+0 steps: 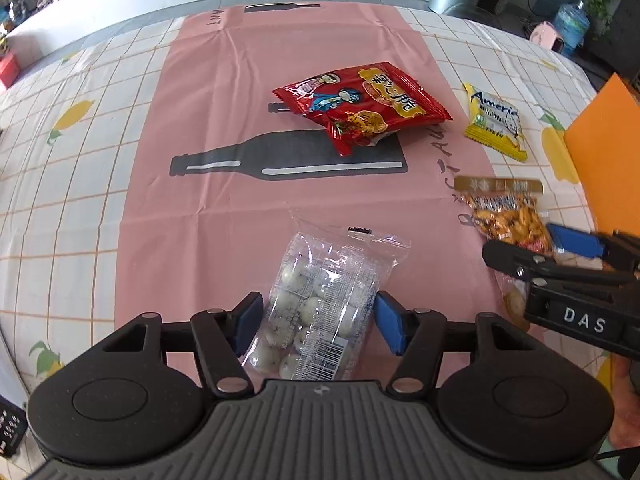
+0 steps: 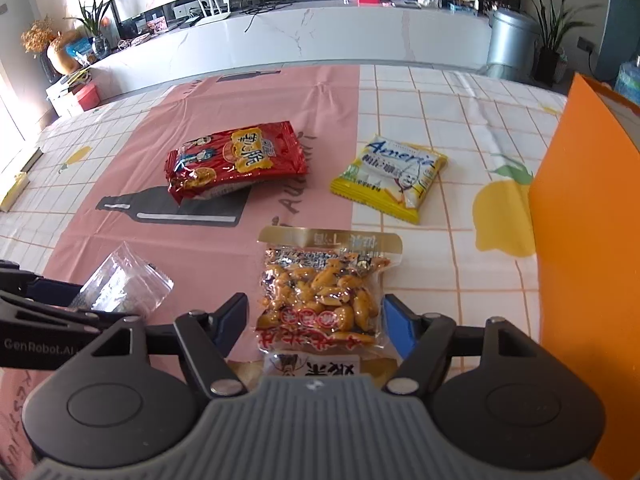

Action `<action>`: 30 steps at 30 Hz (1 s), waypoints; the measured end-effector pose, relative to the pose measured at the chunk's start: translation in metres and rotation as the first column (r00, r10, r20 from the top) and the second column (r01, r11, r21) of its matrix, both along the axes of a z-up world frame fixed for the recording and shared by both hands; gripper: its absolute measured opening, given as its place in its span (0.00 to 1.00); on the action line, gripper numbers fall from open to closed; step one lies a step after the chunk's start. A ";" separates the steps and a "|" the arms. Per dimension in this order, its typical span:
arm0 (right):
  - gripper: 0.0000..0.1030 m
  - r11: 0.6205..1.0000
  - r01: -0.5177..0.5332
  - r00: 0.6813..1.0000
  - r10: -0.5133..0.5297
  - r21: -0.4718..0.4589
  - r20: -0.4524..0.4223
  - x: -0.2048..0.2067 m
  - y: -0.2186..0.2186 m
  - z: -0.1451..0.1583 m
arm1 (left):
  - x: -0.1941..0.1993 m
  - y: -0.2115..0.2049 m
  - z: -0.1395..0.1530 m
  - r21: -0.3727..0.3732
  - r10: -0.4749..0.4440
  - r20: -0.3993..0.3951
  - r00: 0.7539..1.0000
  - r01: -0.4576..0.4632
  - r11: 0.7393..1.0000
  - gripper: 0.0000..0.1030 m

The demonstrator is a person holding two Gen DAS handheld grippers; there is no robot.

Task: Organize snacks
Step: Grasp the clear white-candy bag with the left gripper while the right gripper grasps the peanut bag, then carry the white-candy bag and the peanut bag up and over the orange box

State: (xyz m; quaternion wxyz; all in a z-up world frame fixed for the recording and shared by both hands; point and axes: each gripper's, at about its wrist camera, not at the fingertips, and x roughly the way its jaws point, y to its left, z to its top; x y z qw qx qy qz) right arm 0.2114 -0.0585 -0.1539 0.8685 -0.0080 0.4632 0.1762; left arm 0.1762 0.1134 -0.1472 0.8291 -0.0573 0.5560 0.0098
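A clear packet of white round candies (image 1: 320,304) lies on the pink cloth between the open fingers of my left gripper (image 1: 316,320); its end shows in the right wrist view (image 2: 124,280). A packet of orange peanuts with a gold top (image 2: 324,292) lies between the open fingers of my right gripper (image 2: 316,328); it also shows in the left wrist view (image 1: 504,216), with the right gripper (image 1: 560,256) over it. A red snack bag (image 1: 360,104) (image 2: 236,160) and a yellow packet (image 1: 496,124) (image 2: 390,178) lie farther out.
An orange box (image 2: 580,240) (image 1: 604,152) stands at the right edge of the table. The pink cloth (image 1: 224,120) lies over a checked lemon-print tablecloth (image 1: 60,160). A white counter (image 2: 320,40) and a metal bin (image 2: 508,40) stand beyond the table.
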 end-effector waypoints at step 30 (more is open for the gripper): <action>0.67 0.990 0.041 0.999 -0.044 0.134 0.014 -0.100 -0.051 0.075 | -0.062 -0.037 0.098 -0.226 -0.001 0.195 0.981 0.046 0.973 0.65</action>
